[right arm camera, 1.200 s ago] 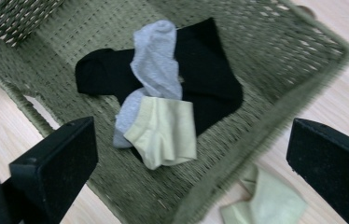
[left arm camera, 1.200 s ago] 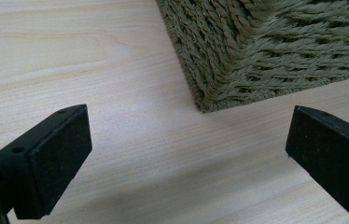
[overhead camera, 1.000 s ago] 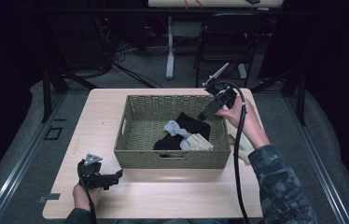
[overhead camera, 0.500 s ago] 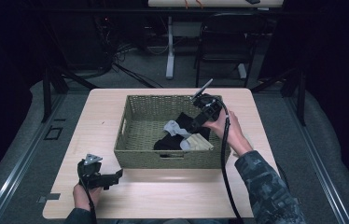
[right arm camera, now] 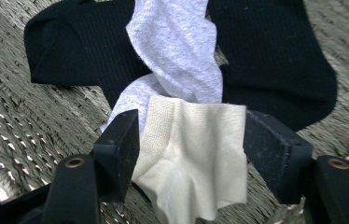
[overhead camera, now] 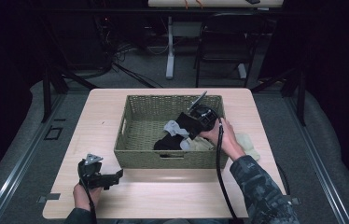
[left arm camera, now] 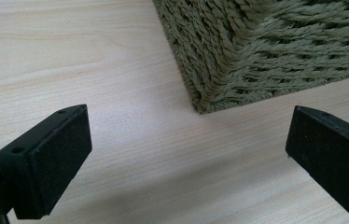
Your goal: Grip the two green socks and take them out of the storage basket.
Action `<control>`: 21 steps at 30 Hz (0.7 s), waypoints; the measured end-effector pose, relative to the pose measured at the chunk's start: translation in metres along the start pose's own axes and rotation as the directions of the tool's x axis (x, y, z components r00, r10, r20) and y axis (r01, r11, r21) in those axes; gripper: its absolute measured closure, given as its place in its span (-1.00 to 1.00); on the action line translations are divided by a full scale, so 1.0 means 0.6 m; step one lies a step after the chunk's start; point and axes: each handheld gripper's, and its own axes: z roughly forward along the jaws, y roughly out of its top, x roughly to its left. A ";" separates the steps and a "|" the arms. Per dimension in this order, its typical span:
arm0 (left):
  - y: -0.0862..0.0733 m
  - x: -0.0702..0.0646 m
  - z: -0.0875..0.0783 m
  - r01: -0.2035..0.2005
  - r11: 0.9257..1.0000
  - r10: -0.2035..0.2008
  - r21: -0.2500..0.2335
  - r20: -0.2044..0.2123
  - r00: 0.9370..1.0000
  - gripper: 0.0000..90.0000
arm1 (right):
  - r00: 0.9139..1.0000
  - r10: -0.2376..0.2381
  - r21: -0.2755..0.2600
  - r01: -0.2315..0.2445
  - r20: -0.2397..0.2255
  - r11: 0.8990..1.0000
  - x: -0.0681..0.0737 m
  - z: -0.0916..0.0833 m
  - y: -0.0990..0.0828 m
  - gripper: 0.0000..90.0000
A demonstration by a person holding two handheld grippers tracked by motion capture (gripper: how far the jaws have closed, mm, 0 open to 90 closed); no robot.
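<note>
A woven olive basket [overhead camera: 140, 140] stands mid-table and holds a black sock [right arm camera: 275, 51], a light grey sock [right arm camera: 177, 51] and a cream sock [right arm camera: 196, 158]. My right gripper [overhead camera: 187, 125] reaches down into the basket from its right side. In the right gripper view this gripper [right arm camera: 193, 149] is open, one jaw on each side of the cream sock, close against its edges. My left gripper [overhead camera: 112, 177] rests low over the table near the basket's front left corner. In the left gripper view it [left arm camera: 186, 135] is wide open with nothing in it, facing the basket corner [left arm camera: 256, 51].
A pale cream cloth [overhead camera: 249, 142] lies on the table just right of the basket, beside the right hand. The light wooden table [overhead camera: 163, 196] has bare room along its front and left. A chair and desk legs stand behind the table.
My right gripper has come down from above the basket's far right corner into the basket, onto the socks. The left gripper has stayed put.
</note>
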 end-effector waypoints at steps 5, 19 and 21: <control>0.000 0.001 -0.001 0.005 1.000 -0.005 -0.003 0.001 1.000 -1.00 | 1.000 -0.006 0.047 0.006 0.014 0.999 0.004 0.016 0.003 -0.09; 0.000 0.000 0.000 0.003 1.000 -0.003 -0.003 0.003 1.000 -1.00 | 0.999 0.023 0.182 -0.028 0.028 0.983 -0.005 0.049 -0.003 0.55; 0.000 0.001 -0.001 0.003 1.000 -0.003 -0.002 0.003 1.000 -1.00 | 0.999 0.027 0.154 -0.031 0.029 0.988 -0.002 0.043 -0.005 0.83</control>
